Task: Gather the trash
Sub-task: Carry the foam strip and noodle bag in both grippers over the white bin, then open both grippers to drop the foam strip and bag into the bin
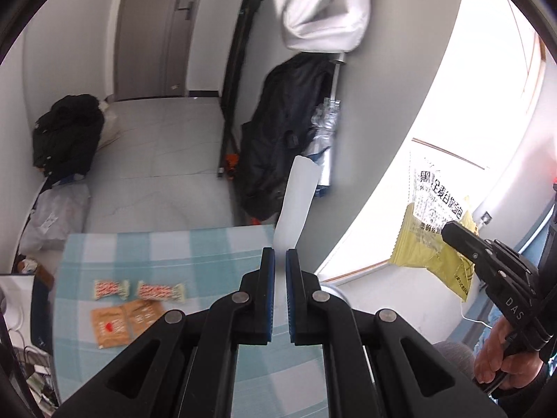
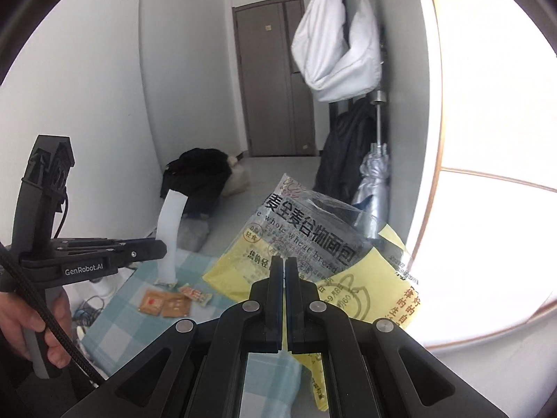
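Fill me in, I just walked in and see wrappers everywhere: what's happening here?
A person is clearing trash with tongs in each hand. The left tongs are shut on a white paper strip, lifted above the checked tablecloth. The right tongs are shut on a yellow bread bag, also held in the air. Two candy wrappers and two brown sachets lie on the cloth, not yet collected.

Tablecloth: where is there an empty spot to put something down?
The checked tablecloth is bare along its far edge, beyond the two candy wrappers, and on the side toward the left gripper. It is crowded nearer the other edge, where the candy wrappers and two orange sachets lie close together.
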The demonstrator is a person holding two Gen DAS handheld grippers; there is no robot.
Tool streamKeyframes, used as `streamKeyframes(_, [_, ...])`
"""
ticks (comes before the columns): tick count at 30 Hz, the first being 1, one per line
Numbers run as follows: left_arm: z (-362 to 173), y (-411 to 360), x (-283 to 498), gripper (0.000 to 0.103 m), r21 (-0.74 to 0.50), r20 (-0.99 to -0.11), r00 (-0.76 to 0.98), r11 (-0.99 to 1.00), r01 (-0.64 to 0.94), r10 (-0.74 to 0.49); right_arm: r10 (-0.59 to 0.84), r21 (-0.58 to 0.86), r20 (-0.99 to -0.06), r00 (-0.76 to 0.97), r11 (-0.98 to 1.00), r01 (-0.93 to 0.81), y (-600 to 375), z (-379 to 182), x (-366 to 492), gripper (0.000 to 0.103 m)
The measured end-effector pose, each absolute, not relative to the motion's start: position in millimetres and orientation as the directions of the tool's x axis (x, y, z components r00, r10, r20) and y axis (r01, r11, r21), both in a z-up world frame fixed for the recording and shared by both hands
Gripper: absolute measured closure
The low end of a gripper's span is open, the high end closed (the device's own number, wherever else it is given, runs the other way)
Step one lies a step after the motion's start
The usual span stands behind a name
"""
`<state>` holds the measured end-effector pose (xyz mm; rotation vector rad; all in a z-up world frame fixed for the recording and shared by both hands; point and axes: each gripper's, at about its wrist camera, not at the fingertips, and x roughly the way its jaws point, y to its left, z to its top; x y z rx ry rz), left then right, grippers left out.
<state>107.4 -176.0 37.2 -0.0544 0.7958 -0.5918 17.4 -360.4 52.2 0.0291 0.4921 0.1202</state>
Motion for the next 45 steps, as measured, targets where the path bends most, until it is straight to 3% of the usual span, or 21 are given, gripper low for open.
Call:
streamKeyframes(10, [22.1,-270.3,116.6,0.1,-0.276,-0.682,0.424,0.747,0.605,-0.596,-0.048,0.094,-0.446,0.894,0.991,0.1,-463.9,55.6,-3.6,0.103])
streamKeyframes(19, [-59.7,-342.1,123.0,0.1,-0.317,-0.805,0.225,0.719,0.619,-0.549,-0.084,0.161,-0.612,0.786,0.96,0.227,-531.1,-41.9,-3.9,0.103])
streamKeyframes(32, [-161.1,-402.5,131.2,0.1,-0.301,-0.911,0.021,0.7,0.647,-0.411,0.106,0.365,-0.77,0.629,0.882,0.298,-559.5,-200.6,31.0,0.103])
streamKeyframes(45, [-230.9,-425.9,161.9,0.1,-0.209,-0.978,-0.118,0.771,0.602,-0.173,0.25,0.428,-0.833,0.494,0.856,0.289,-540.9,-280.3,79.9,0.103])
